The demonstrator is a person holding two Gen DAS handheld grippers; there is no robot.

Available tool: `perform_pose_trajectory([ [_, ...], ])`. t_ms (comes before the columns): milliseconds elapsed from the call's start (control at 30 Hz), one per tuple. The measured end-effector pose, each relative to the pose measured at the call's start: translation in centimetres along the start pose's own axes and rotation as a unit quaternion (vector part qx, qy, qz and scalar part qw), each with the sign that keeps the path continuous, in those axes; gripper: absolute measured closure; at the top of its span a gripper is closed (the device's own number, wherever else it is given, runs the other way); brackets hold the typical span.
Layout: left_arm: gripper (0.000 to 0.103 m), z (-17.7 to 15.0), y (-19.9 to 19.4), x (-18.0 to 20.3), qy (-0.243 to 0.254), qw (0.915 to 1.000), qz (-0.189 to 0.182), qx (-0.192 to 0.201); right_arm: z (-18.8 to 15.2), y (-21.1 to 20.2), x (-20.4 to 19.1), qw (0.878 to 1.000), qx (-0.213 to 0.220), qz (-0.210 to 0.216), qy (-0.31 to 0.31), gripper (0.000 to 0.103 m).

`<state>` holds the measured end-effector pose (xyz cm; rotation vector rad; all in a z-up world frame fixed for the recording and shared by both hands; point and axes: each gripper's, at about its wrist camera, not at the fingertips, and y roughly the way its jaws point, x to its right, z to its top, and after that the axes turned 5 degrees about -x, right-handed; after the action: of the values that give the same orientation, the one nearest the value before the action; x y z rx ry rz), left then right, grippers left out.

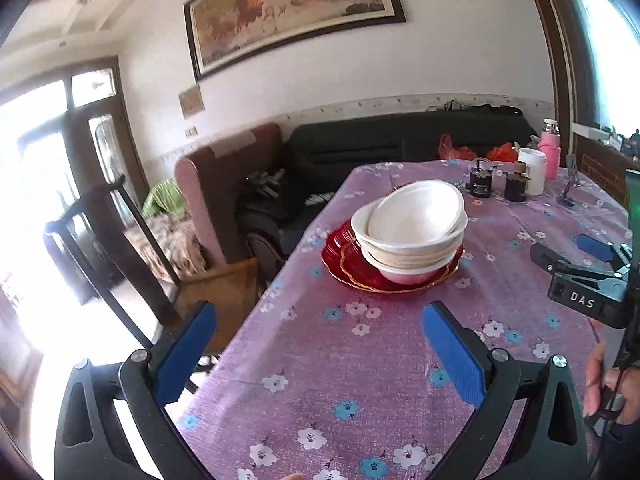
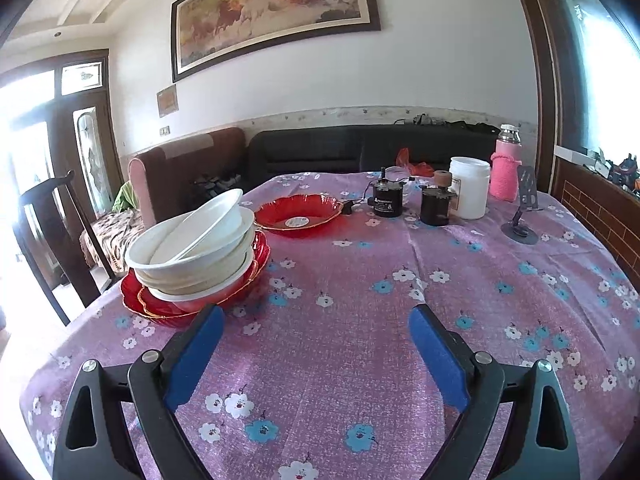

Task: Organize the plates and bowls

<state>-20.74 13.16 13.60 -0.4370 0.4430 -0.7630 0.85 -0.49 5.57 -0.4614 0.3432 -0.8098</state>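
White ceramic bowls [image 2: 192,248] sit crooked on stacked red glass plates [image 2: 160,304]; left gripper [image 1: 320,340] and right gripper [image 2: 316,340] both spread, empty; far lone red plate [image 2: 298,214] likely next to stack.

We count four white bowls [image 2: 192,252] nested in one stack, at least two red plates [image 2: 160,306] beneath them, one more red plate [image 2: 298,216] apart, two dark canisters [image 2: 386,200], one white jar [image 2: 469,188], and one pink flask [image 2: 506,168].

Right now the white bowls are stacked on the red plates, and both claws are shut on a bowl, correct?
Not quite. The white bowls do sit stacked on the red plates, but the left claw and right claw are open and empty; both wrist views show it.
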Motion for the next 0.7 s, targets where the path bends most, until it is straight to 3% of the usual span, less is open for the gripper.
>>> perform_pose_trajectory([
  [67, 0.000, -0.1, -0.3, 0.3, -0.002, 0.9998, 0.021, 0.005, -0.1, -0.4, 0.2, 1.000, 0.004, 0.001, 0.002, 0.007],
  [233, 0.000, -0.3, 0.0, 0.5, -0.004, 0.9999, 0.013, -0.008, -0.2, -1.0, 0.6, 1.000, 0.011, -0.006, 0.000, 0.007],
  [400, 0.000, -0.7, 0.3, 1.2, 0.011, 0.9993, 0.035, -0.005, -0.3, -1.7, 0.3, 1.000, 0.026, -0.009, -0.007, 0.004],
  [700, 0.000, -1.6, 2.3, 1.6, 0.002, 0.9998, 0.002, -0.018, -0.7, -2.3, -1.8, 0.998, 0.043, -0.016, -0.052, 0.002],
])
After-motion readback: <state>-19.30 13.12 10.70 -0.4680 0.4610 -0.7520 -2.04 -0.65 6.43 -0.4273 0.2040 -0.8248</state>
